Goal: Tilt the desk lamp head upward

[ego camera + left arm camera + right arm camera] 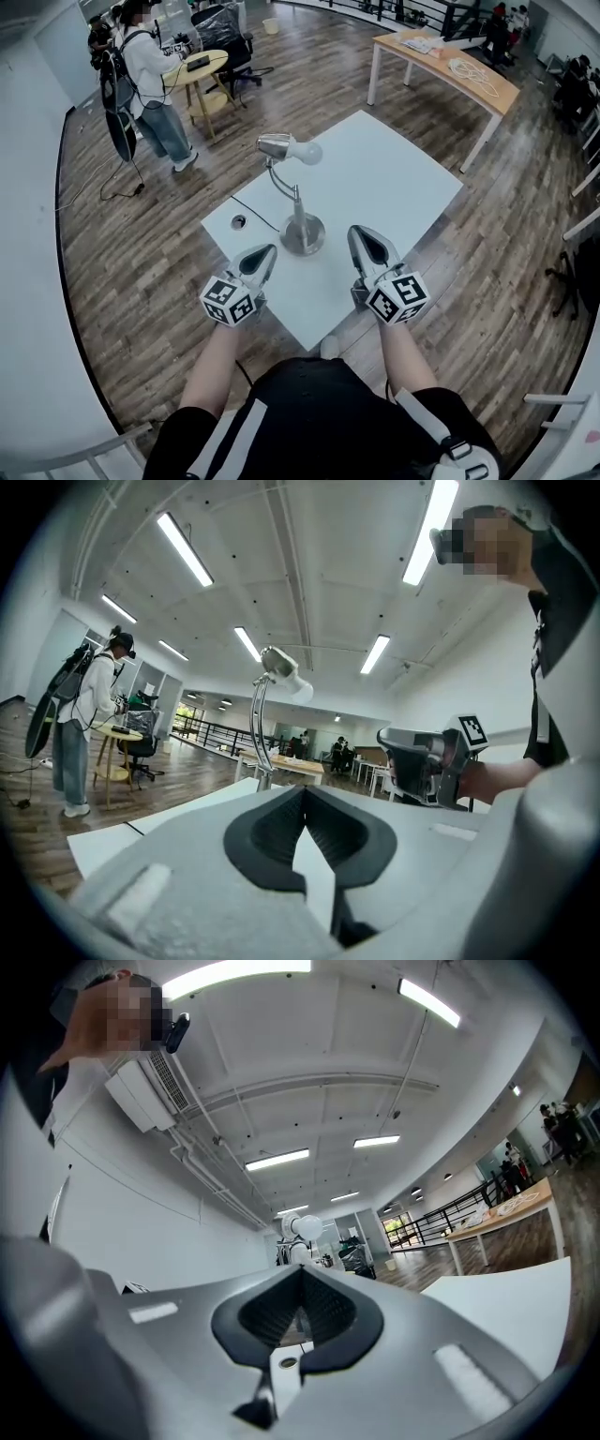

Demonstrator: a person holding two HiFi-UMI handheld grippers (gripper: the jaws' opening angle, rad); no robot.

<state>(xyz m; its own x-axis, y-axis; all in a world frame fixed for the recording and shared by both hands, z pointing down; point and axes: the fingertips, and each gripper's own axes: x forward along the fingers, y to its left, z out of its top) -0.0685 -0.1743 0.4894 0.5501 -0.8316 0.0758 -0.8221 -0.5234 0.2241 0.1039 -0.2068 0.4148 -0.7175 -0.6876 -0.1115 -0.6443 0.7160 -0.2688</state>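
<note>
A desk lamp stands mid-worktop, its head pointing right. The left hand-held gripper and right hand-held gripper hover near either side of its base, both with jaws together and empty. Best approach is probably one steadying the base while the other opens, takes the head and pivots it gently upward.

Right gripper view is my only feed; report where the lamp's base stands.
Observer: The lamp base stands on the white table, ahead of and between the left gripper and the right gripper.
Operator: Report the left gripper's tongs.
Observer: Shut, with nothing between them.
Operator: Give me the lamp head's attitude.
Observer: The lamp head lies about level, bulb toward the right gripper's side.
</note>
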